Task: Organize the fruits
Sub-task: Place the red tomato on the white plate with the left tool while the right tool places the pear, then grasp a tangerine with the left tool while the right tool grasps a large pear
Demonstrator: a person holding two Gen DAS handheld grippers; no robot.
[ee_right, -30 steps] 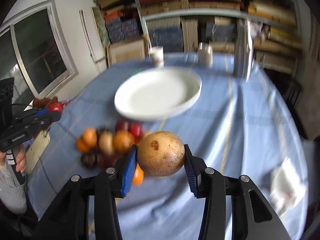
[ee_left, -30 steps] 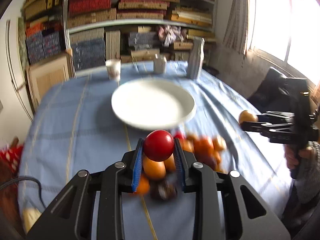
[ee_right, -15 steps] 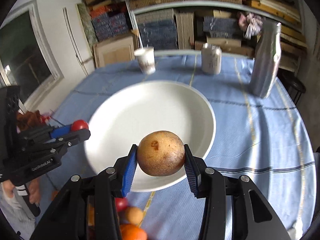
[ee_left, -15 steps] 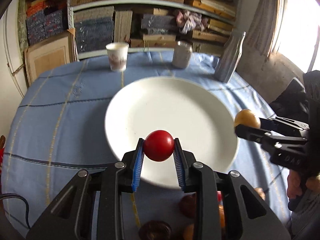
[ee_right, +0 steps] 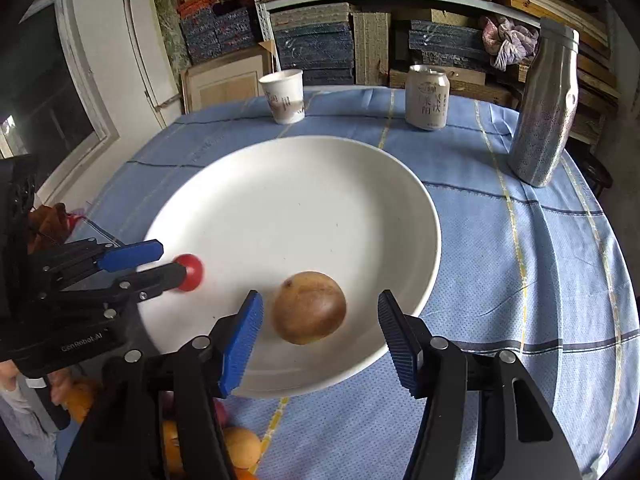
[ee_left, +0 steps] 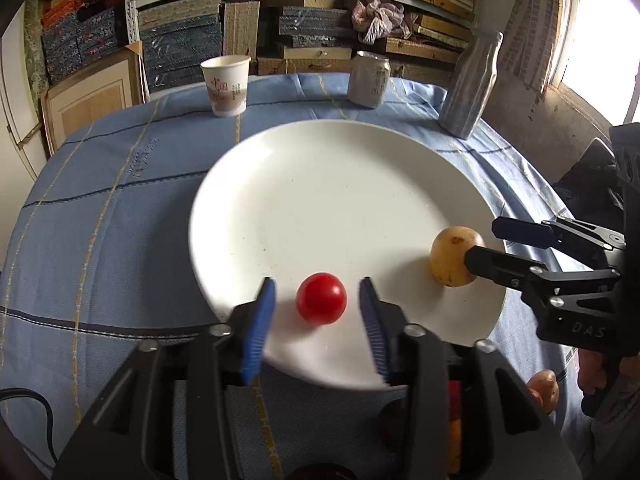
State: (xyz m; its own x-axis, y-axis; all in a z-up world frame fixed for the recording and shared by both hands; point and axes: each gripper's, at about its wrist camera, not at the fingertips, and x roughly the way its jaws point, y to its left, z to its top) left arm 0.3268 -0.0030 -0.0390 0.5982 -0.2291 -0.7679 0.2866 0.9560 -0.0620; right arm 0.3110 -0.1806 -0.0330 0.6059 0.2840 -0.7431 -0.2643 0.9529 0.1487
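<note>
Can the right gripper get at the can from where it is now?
Probably yes. The right gripper stands open, its jaws clear of the brown fruit on the plate. The can stands beyond the plate, with only bare plate and cloth between.

We are seeing a glossy red fruit [ee_left: 321, 298] and a tan, brown-speckled fruit [ee_right: 308, 307] showing against a plain white plate [ee_left: 340, 184], which is lying on a pale blue tablecloth [ee_right: 520, 248] striped with dark and yellowish lines.
</note>
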